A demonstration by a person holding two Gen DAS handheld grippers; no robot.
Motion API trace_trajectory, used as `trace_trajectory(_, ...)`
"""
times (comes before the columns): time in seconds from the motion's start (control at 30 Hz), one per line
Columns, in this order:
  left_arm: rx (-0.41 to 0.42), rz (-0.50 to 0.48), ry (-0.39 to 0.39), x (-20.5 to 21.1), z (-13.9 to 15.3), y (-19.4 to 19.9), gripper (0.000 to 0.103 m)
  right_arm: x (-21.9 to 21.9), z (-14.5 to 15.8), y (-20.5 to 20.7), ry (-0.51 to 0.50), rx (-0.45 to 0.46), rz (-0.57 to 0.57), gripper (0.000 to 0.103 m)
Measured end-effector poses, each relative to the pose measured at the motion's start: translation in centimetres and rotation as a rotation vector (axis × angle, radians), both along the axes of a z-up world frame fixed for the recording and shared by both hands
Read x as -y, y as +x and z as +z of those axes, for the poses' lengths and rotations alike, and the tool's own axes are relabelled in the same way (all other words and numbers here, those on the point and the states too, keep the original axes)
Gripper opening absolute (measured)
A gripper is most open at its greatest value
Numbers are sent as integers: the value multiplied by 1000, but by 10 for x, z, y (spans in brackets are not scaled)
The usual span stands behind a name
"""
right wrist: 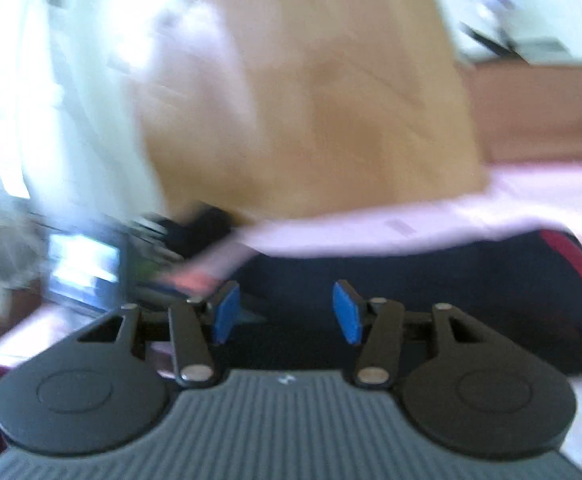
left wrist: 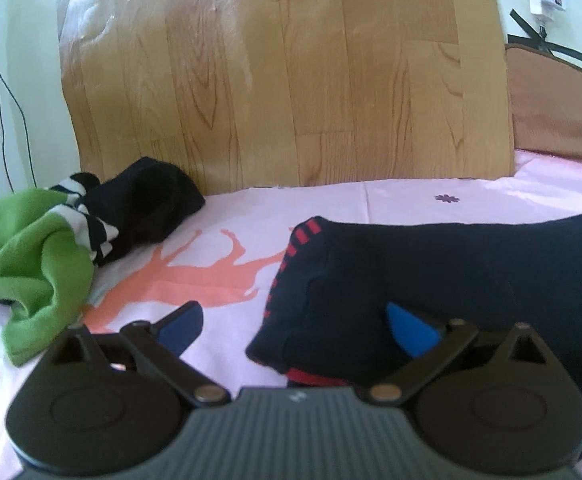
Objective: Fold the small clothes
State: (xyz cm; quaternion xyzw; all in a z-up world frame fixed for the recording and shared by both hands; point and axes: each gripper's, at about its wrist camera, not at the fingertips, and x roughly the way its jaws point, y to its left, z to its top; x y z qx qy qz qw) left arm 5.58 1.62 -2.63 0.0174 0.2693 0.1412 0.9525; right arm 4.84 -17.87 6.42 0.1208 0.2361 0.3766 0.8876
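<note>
A dark navy garment with red stripes lies flat on the pink sheet, at the right of the left wrist view. My left gripper is open over its left edge: one blue pad rests above the cloth, the other above bare sheet, and nothing is pinched. In the blurred right wrist view the same navy garment spreads under and beyond my right gripper. Its blue pads stand apart with only air between them.
A heap of small clothes sits at the left: a green piece, a black-and-white striped one and a black one. A wood-patterned board stands behind the bed, with a brown cushion at the right.
</note>
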Motion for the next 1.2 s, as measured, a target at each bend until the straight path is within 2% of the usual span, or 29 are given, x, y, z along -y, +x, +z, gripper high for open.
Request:
trace_trajectory(0.07, 3, 2, 14, 2, 1, 0, 101, -9, 24, -17, 47, 56, 86, 54)
trace_trajectory(0.13, 8, 2, 29, 5, 1, -1, 101, -22, 35, -26, 45, 87, 149, 54)
trace_trajectory(0.2, 10, -3, 35, 7, 1, -3, 103, -30, 33, -25, 31, 74, 170, 54)
trace_trajectory(0.33, 10, -14, 27, 6, 1, -4, 103, -22, 25, -15, 37, 16, 129, 54)
trace_trajectory(0.47, 8, -25, 7, 5, 1, -5, 103, 7, 20, -12, 19, 8, -7, 57)
trace_trajectory(0.53, 6, -26, -4, 5, 0, -5, 103, 20, 8, 0, -43, -16, -122, 67)
trace_trajectory(0.6, 3, -27, -14, 4, 0, -6, 103, 30, -8, 19, -124, -73, -236, 79)
trace_trajectory(0.63, 3, -25, -15, 5, 0, -7, 103, 36, -18, 28, -163, -105, -273, 81)
trace_trajectory(0.73, -4, -22, -8, 6, 0, -7, 103, 50, -39, 44, -244, -170, -345, 82)
trace_trajectory(0.8, -21, -22, -20, 4, 0, -5, 103, 70, -40, 45, -223, -171, -389, 82)
trace_trajectory(0.87, -41, -24, -65, -3, 0, -4, 103, 94, -37, 49, -164, -186, -429, 86)
trace_trajectory(0.97, -80, -39, -182, -21, 2, -6, 103, 133, -36, 60, -67, -249, -487, 87)
trace_trajectory(1.0, -108, -31, -238, -30, 7, -9, 94, 144, -37, 64, -33, -286, -494, 87)
trace_trajectory(1.03, -98, -17, -297, -37, 13, -14, 86, 151, -38, 69, 6, -323, -486, 87)
trace_trajectory(1.07, -48, -13, -382, -45, 22, -24, 74, 157, -42, 73, 40, -353, -471, 87)
trace_trajectory(1.13, 44, -30, -491, -54, 41, -36, 74, 164, -50, 80, 92, -415, -447, 86)
trace_trajectory(1.17, 49, -64, -499, -51, 50, -35, 73, 165, -54, 84, 116, -443, -441, 86)
trace_trajectory(1.2, 42, -108, -485, -45, 58, -31, 67, 167, -57, 88, 136, -461, -435, 81)
